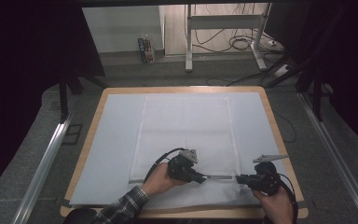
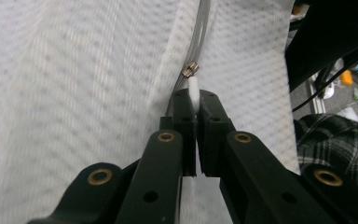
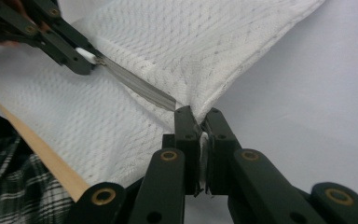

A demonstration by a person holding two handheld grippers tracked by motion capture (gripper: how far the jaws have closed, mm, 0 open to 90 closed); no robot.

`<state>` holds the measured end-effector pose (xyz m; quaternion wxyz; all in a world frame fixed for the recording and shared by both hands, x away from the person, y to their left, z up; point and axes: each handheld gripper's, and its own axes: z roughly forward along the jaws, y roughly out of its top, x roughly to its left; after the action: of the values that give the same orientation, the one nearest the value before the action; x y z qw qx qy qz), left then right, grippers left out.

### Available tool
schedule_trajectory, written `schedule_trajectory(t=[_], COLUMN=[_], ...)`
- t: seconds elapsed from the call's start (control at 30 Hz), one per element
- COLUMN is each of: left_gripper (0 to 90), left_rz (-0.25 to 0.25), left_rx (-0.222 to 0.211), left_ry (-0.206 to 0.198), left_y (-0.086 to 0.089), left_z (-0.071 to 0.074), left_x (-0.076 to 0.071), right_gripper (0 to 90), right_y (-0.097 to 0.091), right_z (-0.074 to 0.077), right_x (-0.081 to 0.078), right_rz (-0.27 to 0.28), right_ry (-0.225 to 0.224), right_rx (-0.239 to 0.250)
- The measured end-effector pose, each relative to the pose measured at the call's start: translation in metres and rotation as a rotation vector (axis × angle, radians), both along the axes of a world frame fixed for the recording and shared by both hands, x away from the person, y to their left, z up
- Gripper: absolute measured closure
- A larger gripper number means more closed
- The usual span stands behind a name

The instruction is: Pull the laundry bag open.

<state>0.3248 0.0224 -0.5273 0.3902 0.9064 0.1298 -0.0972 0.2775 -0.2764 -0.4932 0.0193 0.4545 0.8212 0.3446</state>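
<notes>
Mesh bag [image 1: 186, 135] on table [image 1: 270, 112], zipper [image 1: 219, 177] nearest.

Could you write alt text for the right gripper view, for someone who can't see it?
The right gripper is shut on the corner of a white mesh bag, at the end of its grey zipper. Farther off, the left gripper pinches the white zipper pull. The bag lies on a pale mat.

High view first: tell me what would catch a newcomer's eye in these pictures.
A white mesh bag lies flat on the pale sheet covering the table, with a grey zipper along its near edge. The left tool is shut on the white zipper pull, mid-way along. The right tool pinches the bag's corner at the zipper's end, stretching the zipper taut between them.
</notes>
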Motion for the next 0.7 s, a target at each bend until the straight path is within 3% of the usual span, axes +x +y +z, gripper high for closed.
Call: schedule_trajectory(t=[0.7], left_gripper=[87.5], left_rz=[0.049], left_rx=[0.0], left_ry=[0.001], left_y=[0.029], left_z=[-0.001], left_x=[-0.009], right_gripper=[85.3], right_y=[-0.001], right_z=[0.0], right_x=[-0.001], right_rz=[0.006], right_ry=[-0.007], right_rx=[0.011])
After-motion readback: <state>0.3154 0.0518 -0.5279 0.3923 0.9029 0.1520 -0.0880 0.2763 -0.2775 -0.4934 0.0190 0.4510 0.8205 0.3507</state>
